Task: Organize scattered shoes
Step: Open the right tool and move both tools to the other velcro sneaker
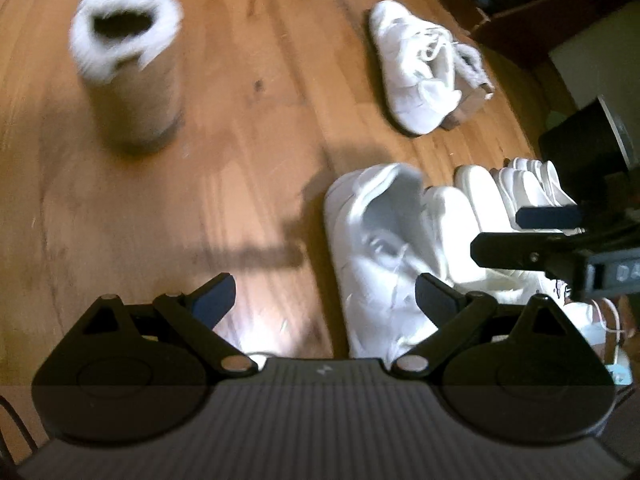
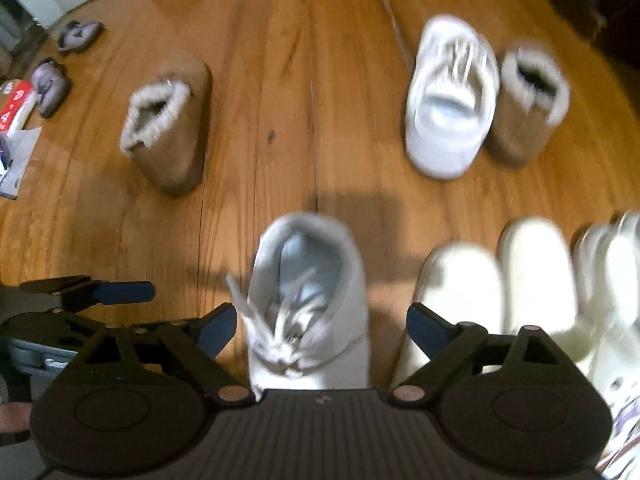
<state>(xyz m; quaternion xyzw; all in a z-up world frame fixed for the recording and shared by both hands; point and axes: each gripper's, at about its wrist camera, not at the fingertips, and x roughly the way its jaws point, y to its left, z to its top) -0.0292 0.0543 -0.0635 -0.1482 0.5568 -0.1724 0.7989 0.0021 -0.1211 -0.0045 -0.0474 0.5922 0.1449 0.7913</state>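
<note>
Across the honey-coloured wooden plank floor the work looks to me roughly half done. Along my near right edge a row of white shoes already stands side by side, toes pointing away, and the white lace-up sneaker sits at the row's left end, apart from its neighbour by a small gap; my right gripper hangs above it with both jaws spread wide on either side of it, neither pad touching, so I judge it released. Still loose on the open floor are a tan suede boot with a pale fleece cuff, alone on the left, its twin tan fleece-lined boot standing far right, and a second white lace-up sneaker touching that boot's side. Two small grey slippers lie far off by the left wall, near some scattered paper; whether they belong to the job I cannot say. My left gripper is also spread open and empty, hovering over bare floor just left of the row. Left to do, I judge: bring in the stray sneaker, then pair the boots.
</note>
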